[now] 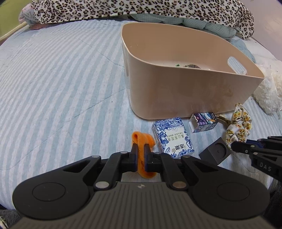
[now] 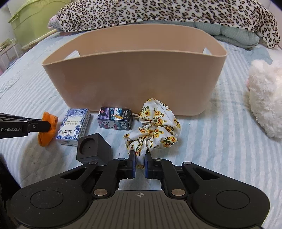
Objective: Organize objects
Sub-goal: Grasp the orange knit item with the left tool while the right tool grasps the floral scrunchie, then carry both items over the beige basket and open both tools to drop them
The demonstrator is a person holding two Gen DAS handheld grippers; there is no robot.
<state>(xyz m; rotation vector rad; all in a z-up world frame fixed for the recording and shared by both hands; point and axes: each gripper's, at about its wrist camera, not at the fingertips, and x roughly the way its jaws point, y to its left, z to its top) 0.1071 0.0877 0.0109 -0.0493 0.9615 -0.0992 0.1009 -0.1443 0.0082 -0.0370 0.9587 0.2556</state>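
My left gripper (image 1: 140, 149) is shut on an orange fuzzy loop (image 1: 143, 139), held just above the striped bed; the loop also shows in the right wrist view (image 2: 47, 126). My right gripper (image 2: 140, 155) is shut on the edge of a floral scrunchie (image 2: 155, 123), which lies on the bed; the scrunchie also shows in the left wrist view (image 1: 240, 125). A beige plastic bin (image 1: 185, 88) stands behind both; it also shows in the right wrist view (image 2: 134, 79). A blue-and-white box (image 2: 74, 126), a small cartoon box (image 2: 115, 120) and a black cube (image 2: 93, 146) lie in front of the bin.
A white plush toy (image 2: 266, 98) lies at the right. A leopard-print blanket (image 2: 167, 14) and a teal quilt (image 2: 232, 35) are piled behind the bin. The striped bedsheet (image 1: 61, 79) stretches to the left. Small items lie on the bin's floor (image 1: 190, 66).
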